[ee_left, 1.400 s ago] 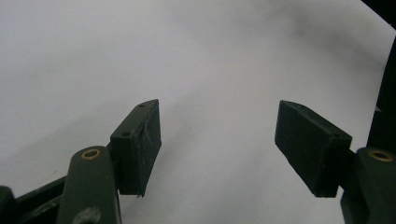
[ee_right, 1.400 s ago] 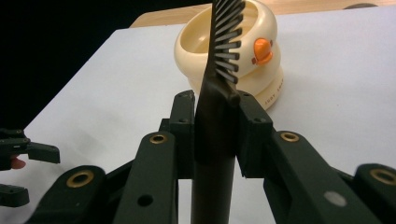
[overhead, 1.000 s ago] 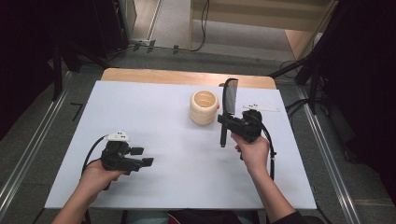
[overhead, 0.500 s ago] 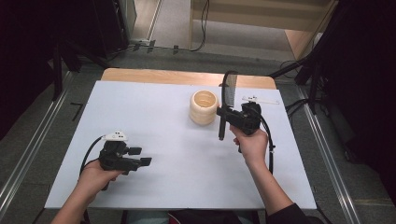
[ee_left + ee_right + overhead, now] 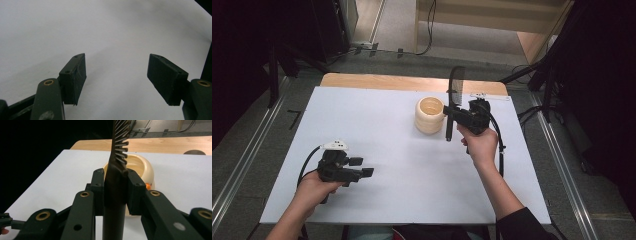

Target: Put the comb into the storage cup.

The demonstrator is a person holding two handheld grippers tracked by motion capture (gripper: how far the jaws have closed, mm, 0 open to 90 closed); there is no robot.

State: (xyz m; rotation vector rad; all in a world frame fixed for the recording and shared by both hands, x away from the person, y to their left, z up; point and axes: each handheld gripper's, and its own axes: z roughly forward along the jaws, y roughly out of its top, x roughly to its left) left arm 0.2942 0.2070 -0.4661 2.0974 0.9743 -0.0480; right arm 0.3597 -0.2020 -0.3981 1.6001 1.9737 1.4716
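High view: a white table (image 5: pixel 412 200) carries a cream pot (image 5: pixel 430 115) toward its far side, round, ribbed and open at the top. Its inside looks bare from above, the light inner floor showing, though the near wall hides part of it. The right gripper (image 5: pixel 451 114) sits just beside the pot on its right, gripped from below by the right hand (image 5: pixel 481 145), with its cable looping down along the wrist. Its fingers are clamped on a dark comb (image 5: pixel 454 100) that stands nearly upright, the toothed end rising above the fingers and the plain handle hanging below them, close to the pot's side but apart from it as far as can be told. In the right gripper view the comb (image 5: pixel 117 170) fills the gap between the two pads, teeth pointing right above them, and the pot (image 5: pixel 140 167) lies directly beyond the fingertips; a small orange spot shows low on its outer wall just right of the right pad, too small to identify. The left gripper (image 5: pixel 362 167) is well apart from the pot, held in the left hand (image 5: pixel 314 187) near the table's front left. In the left gripper view its fingers (image 5: pixel 75 77) are spread wide with nothing but bare white table between and beyond them.
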